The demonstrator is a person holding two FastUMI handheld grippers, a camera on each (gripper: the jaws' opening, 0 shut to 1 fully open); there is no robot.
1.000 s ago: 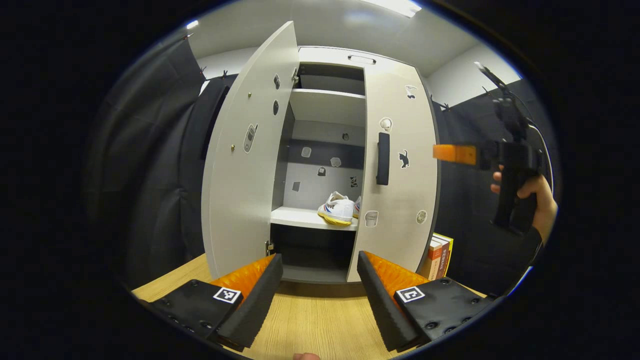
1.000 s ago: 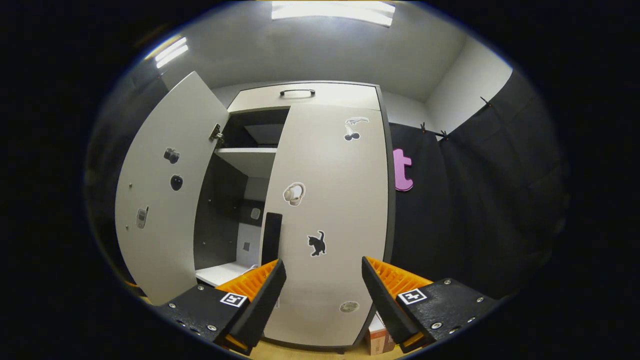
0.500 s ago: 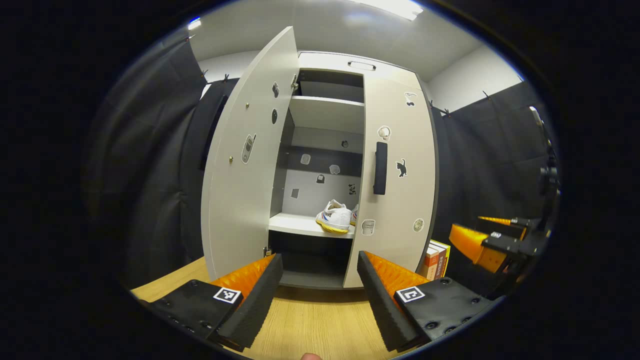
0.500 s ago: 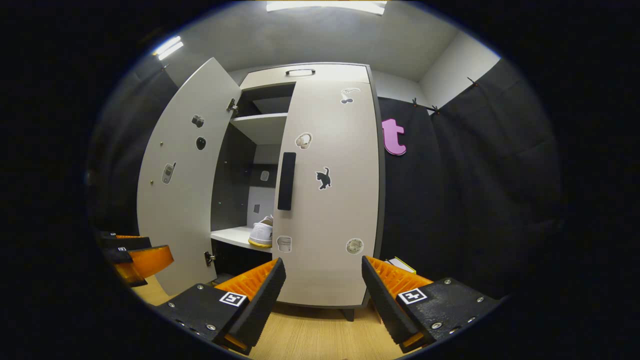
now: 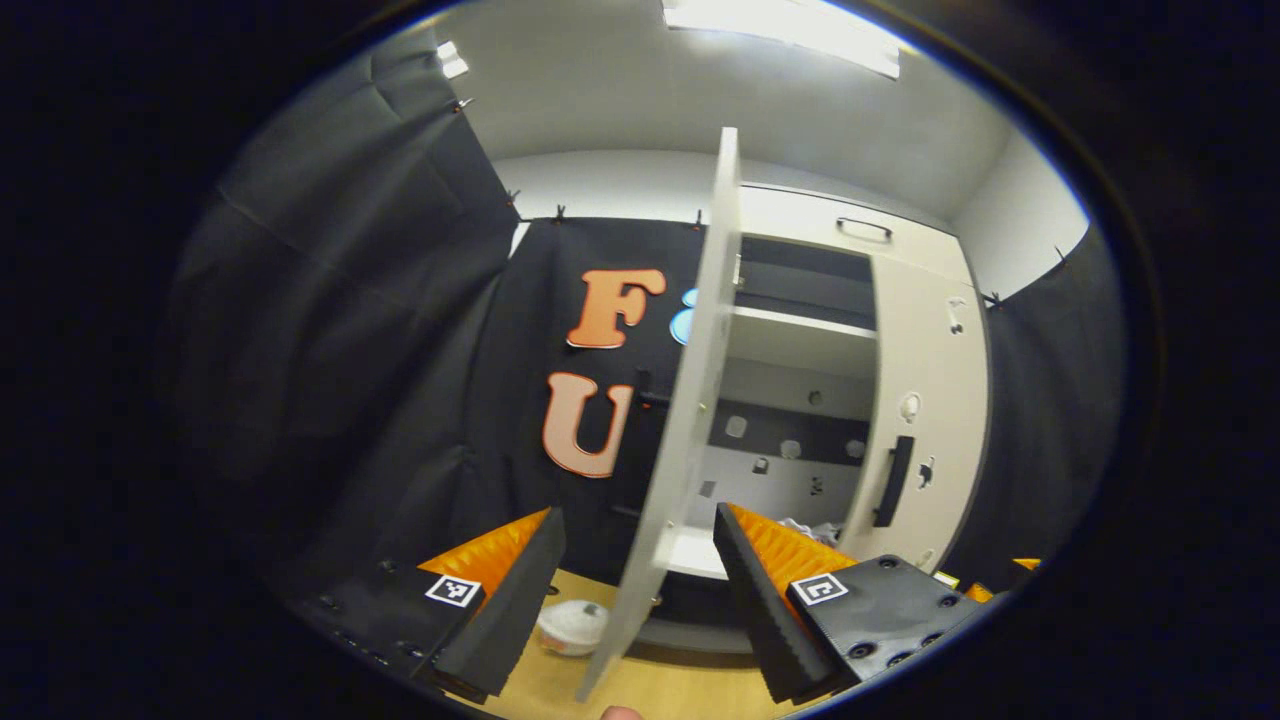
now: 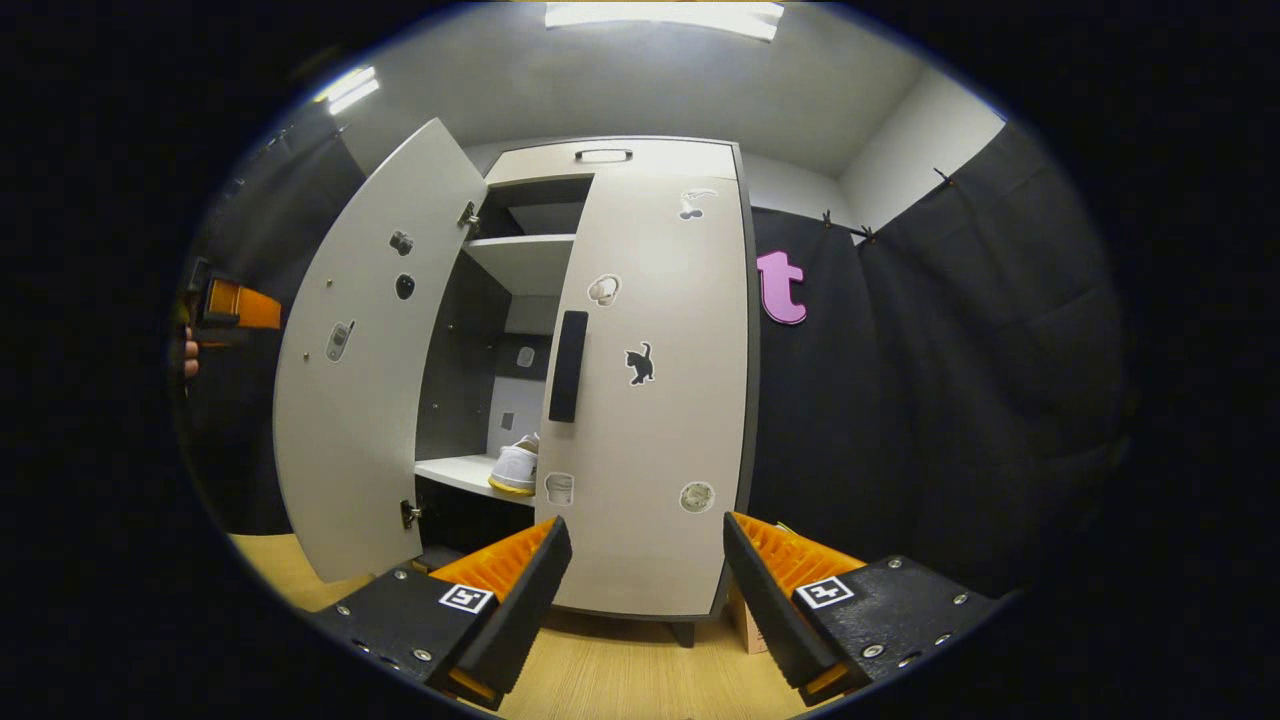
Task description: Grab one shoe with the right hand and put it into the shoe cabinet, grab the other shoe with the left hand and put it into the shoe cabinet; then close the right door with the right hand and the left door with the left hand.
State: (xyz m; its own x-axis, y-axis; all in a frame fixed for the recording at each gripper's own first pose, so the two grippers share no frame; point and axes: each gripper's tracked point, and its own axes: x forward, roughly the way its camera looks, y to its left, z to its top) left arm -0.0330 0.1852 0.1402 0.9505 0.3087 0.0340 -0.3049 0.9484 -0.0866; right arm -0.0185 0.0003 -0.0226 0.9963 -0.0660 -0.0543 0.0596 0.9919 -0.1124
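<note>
The left gripper [image 5: 638, 585], jaws spread and empty, is lining up on the left door [image 5: 668, 440] at twelve o'clock; push it broadside, gently, toward the shut right door [image 6: 650, 400].

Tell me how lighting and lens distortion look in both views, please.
Left gripper view: the ceiling light glares brightly, and the open left door appears edge-on, slightly bowed. Right gripper view: the ceiling light is overexposed, the right door bulges outward, and the cabinet interior is shadowed.
</note>
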